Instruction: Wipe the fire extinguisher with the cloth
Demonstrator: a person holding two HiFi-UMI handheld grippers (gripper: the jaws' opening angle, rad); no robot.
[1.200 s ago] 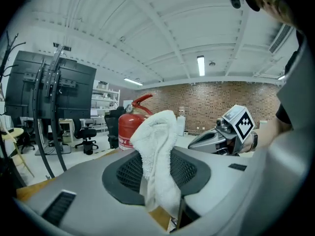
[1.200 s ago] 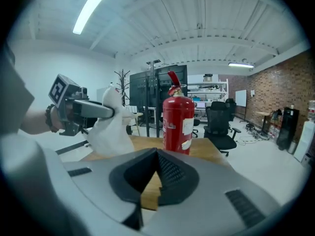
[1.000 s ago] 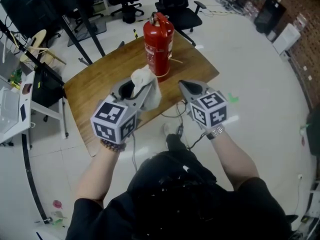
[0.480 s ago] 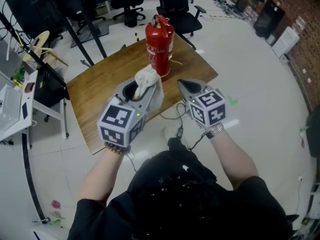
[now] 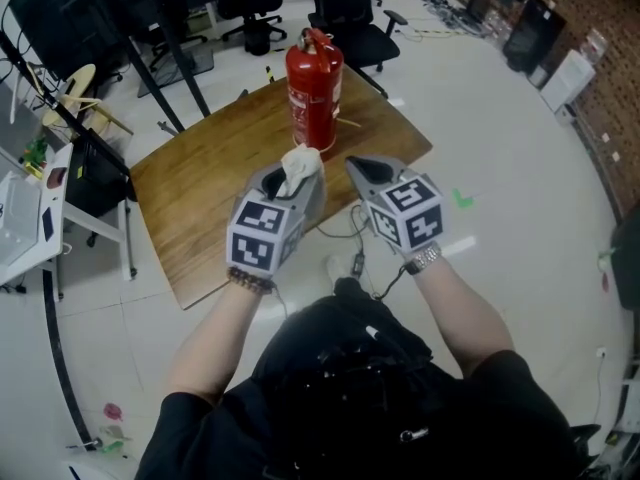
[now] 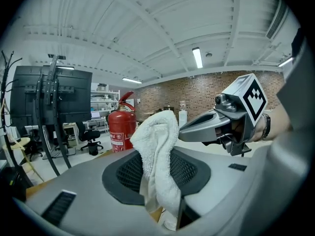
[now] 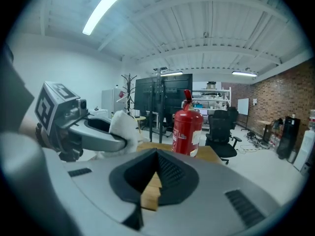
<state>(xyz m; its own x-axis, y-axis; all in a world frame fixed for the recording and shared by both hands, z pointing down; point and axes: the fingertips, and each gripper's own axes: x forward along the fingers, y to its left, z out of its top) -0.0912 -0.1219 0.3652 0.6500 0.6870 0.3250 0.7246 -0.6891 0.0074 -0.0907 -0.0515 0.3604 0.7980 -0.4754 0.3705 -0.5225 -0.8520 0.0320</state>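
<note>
Grey left gripper (image 5: 290, 174) and right gripper (image 5: 354, 163) bear black-and-white marker cubes (image 5: 262, 238); black sleeves (image 5: 178, 420), metal wristwatch (image 5: 429, 261).

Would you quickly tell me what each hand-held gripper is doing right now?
Left hand-held gripper: shut on the cloth.
Right hand-held gripper: shut, empty.

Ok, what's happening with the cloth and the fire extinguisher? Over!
Left gripper shut on white cloth; right gripper shut, empty. Fire extinguisher upright on wooden table, cloth not on it yet. Nothing between them.
</note>
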